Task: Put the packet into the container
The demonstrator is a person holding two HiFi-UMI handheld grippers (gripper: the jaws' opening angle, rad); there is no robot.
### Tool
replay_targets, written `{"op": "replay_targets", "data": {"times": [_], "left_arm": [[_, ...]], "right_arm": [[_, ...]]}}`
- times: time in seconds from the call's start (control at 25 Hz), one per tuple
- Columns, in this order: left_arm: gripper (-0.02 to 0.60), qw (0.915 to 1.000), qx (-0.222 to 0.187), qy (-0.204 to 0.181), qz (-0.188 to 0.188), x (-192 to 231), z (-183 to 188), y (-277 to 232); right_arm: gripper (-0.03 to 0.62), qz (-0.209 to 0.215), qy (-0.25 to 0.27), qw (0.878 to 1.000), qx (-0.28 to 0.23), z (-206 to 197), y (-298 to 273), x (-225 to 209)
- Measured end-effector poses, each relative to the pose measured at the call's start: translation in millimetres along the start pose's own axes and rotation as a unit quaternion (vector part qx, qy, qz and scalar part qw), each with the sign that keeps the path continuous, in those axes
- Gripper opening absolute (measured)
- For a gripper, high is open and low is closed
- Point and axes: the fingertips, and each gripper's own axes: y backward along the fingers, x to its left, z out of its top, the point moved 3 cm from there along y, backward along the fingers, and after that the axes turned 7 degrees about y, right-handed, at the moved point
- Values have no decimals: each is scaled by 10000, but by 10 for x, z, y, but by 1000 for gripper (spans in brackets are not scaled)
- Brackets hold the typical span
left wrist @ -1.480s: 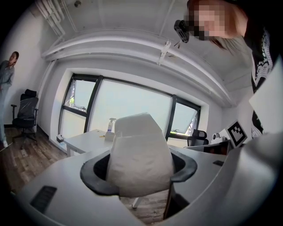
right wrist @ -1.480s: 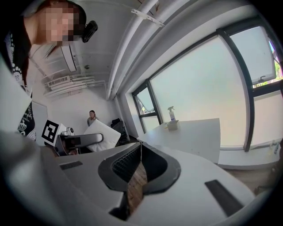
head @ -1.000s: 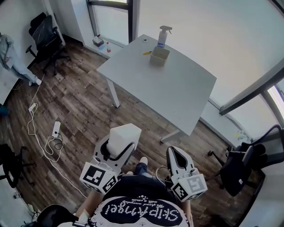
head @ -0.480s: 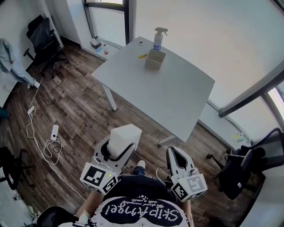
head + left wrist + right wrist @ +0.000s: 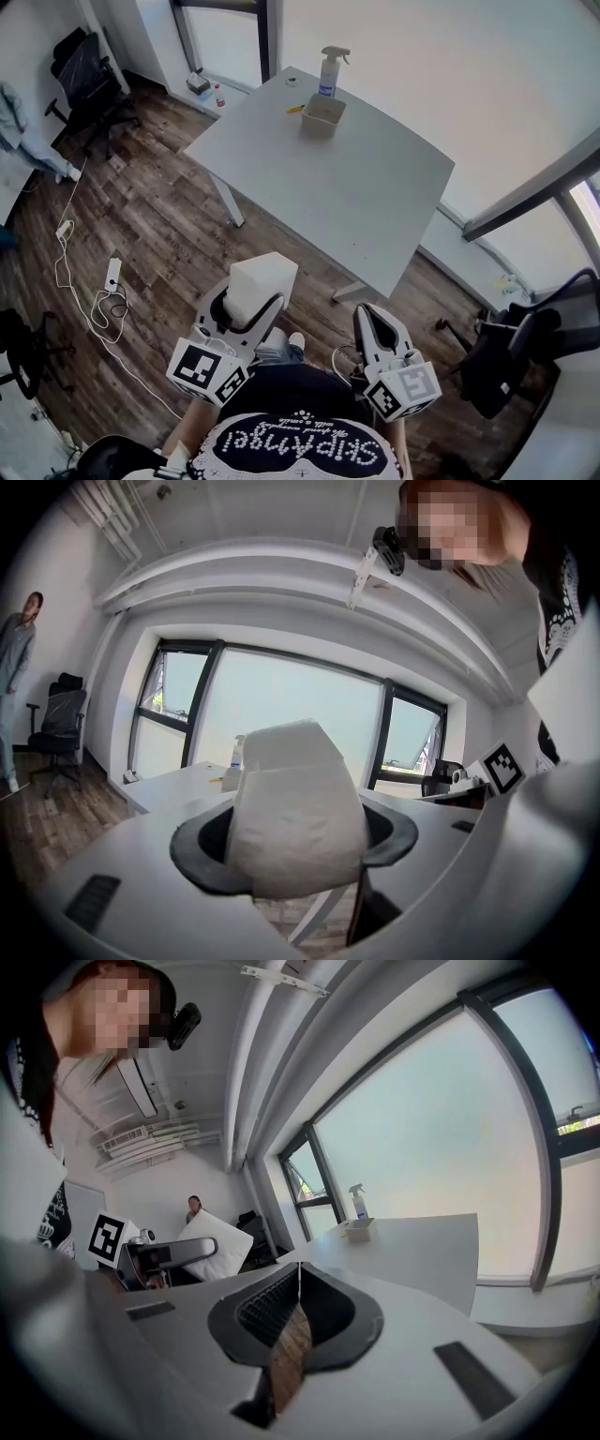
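A white packet (image 5: 263,277) stands between the jaws of my left gripper (image 5: 253,302), which is shut on it, low in the head view over the wooden floor. In the left gripper view the packet (image 5: 296,799) fills the middle and hides most of what lies ahead. My right gripper (image 5: 369,317) hangs beside it to the right, jaws shut tip to tip with nothing in them (image 5: 298,1271). The container (image 5: 322,113), a small beige open box, sits far ahead on the grey table (image 5: 347,197), also showing small and distant in the right gripper view (image 5: 360,1230).
A spray bottle (image 5: 329,71) stands just behind the container, with a small yellow item (image 5: 294,109) to its left. Black office chairs (image 5: 82,66) (image 5: 511,356) flank the room, and a power strip with cable (image 5: 111,281) lies on the floor at left. A person (image 5: 13,667) stands far left.
The table and container have slid slightly left and up in the head view. Both grippers hold nearly the same place; the packet stays gripped.
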Motion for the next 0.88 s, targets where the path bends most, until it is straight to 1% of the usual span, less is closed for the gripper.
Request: {"op": "replay_targets", "data": {"times": [0.32,0.52,0.68,0.88], "left_arm": [[290,10000,49,-29,-16,38,11,-36],[290,9999,-31,-119,-3,113,89,-104],[290,9999,16,-122,-85,223,148,-224],[290,9997,105,-101,-188,401,249,-427]], "right_arm": [[15,17,-66,10000,-11,6,-53,40],[15,-114,-110,9999,29,-8,-97,25],[15,-227,-184,9996,63,16,-210,4],[15,-319,-402,9987,8,114,-416,-60]]}}
